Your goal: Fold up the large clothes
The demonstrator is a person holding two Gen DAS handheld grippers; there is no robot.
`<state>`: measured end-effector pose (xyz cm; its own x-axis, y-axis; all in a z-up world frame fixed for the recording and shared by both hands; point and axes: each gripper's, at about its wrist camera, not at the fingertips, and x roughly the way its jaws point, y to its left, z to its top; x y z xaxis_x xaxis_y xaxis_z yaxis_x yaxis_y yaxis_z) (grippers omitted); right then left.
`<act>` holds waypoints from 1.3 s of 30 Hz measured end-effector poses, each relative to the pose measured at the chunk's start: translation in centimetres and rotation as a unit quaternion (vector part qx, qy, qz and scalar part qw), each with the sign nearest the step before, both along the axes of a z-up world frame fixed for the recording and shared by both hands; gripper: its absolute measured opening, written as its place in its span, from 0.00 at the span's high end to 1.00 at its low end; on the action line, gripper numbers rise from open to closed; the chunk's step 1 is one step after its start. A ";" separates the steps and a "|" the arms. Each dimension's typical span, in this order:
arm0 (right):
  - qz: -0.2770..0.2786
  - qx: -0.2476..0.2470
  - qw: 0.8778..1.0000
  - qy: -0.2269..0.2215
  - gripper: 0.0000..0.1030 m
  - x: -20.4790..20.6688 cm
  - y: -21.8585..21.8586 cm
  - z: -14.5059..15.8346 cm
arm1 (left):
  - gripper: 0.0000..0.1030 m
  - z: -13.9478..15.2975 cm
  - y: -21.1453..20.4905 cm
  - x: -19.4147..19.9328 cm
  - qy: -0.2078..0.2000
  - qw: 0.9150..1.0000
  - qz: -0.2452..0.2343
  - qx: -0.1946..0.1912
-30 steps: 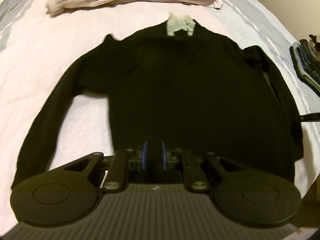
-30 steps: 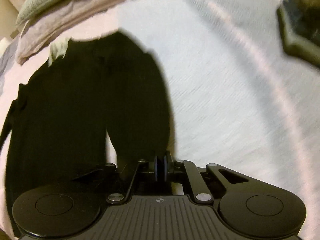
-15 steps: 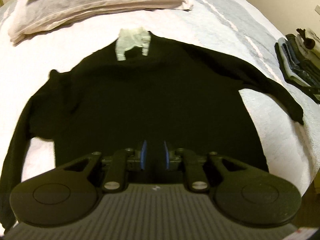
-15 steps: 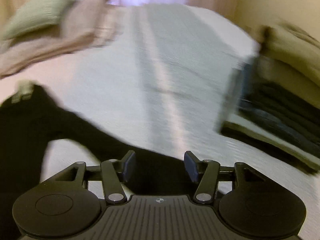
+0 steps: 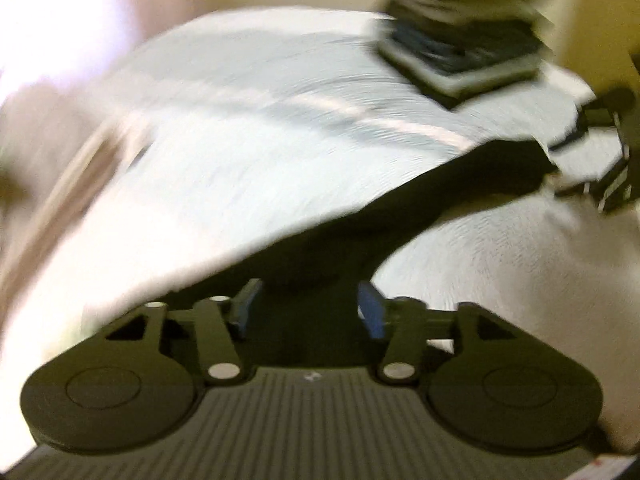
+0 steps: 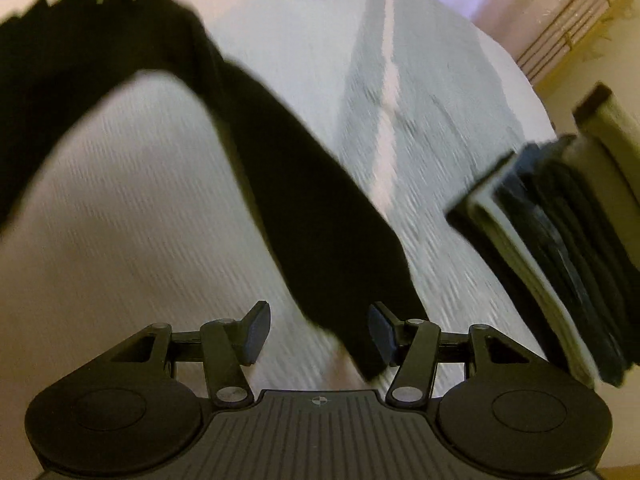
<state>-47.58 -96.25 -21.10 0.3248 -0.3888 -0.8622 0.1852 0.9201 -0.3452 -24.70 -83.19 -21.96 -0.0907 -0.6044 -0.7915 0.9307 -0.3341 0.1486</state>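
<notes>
Lying flat on the ribbed, pale bedspread (image 6: 132, 216): a black sweater (image 6: 48, 64), its matte sleeve (image 6: 304, 208) running long and straight from upper left down to a cuff between the right gripper (image 6: 318, 334) pads. Spread apart and clamping nothing there. Opening over dark cloth, unpressed: the left gripper (image 5: 308, 312), folded clothes stack (image 5: 460, 56) beyond, blurred.

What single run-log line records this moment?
stage: sleeve spread | left gripper: opening over black sweater | right gripper: open at sleeve cuff | bed
</notes>
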 end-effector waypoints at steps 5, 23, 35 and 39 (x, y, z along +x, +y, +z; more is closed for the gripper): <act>0.070 -0.058 0.995 0.035 0.50 -1.3 -0.3 -2.6 | 0.48 -2.8 -4.6 -3.1 -0.087 0.984 -0.156 -0.002; -0.101 0.024 0.990 -0.091 0.99 0.8 -11.6 9.1 | 0.83 -0.3 -13.6 1.0 0.038 0.987 -0.124 0.095; -0.128 0.042 0.986 -0.103 0.63 6.4 -11.8 4.5 | 0.76 0.2 -14.2 11.3 0.077 0.990 0.113 0.040; -0.092 0.106 0.984 -0.114 0.63 9.5 -8.8 4.0 | 0.75 3.1 -7.3 17.6 0.054 0.980 0.191 0.022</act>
<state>-38.09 -105.03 -17.10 0.4596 -0.2779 -0.8435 0.4051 0.9108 -0.0793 -7.05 -90.48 -18.88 0.0513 -0.5762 -0.8157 0.9986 0.0373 0.0365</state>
